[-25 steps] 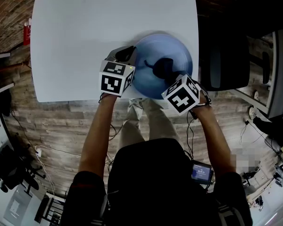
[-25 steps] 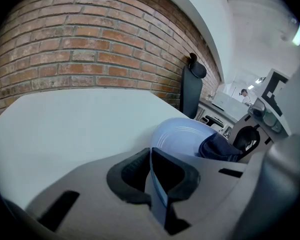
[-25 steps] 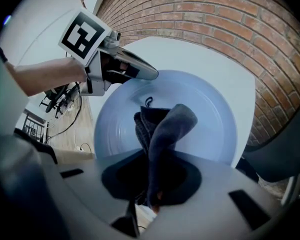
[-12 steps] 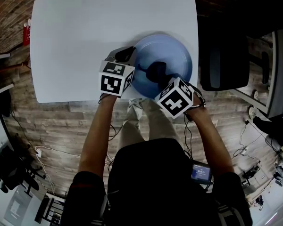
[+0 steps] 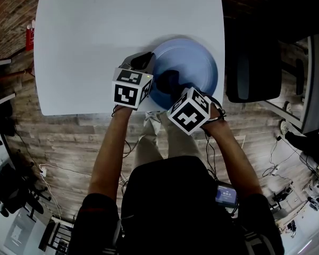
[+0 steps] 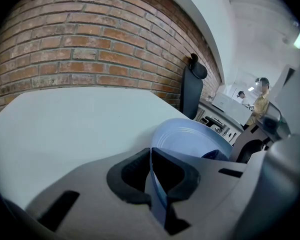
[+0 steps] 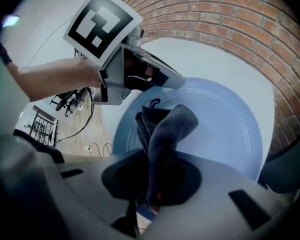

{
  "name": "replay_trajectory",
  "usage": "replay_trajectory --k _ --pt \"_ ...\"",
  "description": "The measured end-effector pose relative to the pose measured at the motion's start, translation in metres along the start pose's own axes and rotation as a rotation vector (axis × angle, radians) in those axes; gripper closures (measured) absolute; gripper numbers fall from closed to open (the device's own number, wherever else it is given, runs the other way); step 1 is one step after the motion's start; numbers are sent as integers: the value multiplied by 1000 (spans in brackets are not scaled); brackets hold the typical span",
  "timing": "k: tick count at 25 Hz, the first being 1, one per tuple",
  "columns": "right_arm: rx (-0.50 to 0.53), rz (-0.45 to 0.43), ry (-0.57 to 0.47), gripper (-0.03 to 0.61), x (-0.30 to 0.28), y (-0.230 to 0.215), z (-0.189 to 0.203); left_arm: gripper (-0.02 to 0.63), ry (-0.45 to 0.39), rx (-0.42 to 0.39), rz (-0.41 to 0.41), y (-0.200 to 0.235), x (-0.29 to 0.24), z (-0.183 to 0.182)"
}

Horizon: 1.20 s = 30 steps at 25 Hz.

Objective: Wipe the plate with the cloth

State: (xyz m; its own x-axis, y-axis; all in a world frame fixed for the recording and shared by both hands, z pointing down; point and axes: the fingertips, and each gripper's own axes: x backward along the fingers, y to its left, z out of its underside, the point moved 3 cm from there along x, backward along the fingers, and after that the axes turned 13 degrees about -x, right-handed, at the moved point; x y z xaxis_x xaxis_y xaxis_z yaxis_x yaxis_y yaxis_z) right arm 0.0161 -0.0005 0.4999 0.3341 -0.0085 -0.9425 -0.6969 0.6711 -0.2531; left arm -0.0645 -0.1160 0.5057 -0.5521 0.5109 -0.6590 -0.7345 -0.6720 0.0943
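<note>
Right now my left gripper [image 6: 152, 179] has its jaws closed on the thin left rim of the blue plate [image 7: 225, 124], which sits near the front edge of the white table [image 5: 95, 36]. My right gripper [image 7: 151, 184] is clamped on the dark cloth [image 7: 166, 126], whose bunched end lies on the plate's left side, near the left gripper.
</note>
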Motion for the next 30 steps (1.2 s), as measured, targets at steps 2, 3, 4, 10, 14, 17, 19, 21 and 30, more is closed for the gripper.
replay_trajectory --k 2,3,4,10,14,17,19,21,30 --pt "-8 -7 -11 517 0 2 -3 584 0 0 2 -1 0 -1" --pt "-12 -9 -16 517 -1 3 -5 584 0 0 3 -1 0 -1" --pt "-15 -12 -19 517 -1 4 -7 584 0 -1 5 -1 0 -1" --pt "-31 -36 -37 517 -3 5 -14 585 -4 2 7 0 0 -1" --pt "-33 -44 -54 517 -4 5 -19 586 2 2 18 -2 0 -1" --pt "-36 -46 -63 517 -5 4 -23 586 1 -2 18 0 0 -1" --pt "-41 -47 -70 517 -6 4 -27 586 -1 -3 16 1 -1 0" --pt "-43 -47 -77 517 -6 3 -30 586 0 -3 18 1 -1 0" --pt "-60 -45 -109 517 -5 -5 -46 586 0 -4 25 1 0 -2"
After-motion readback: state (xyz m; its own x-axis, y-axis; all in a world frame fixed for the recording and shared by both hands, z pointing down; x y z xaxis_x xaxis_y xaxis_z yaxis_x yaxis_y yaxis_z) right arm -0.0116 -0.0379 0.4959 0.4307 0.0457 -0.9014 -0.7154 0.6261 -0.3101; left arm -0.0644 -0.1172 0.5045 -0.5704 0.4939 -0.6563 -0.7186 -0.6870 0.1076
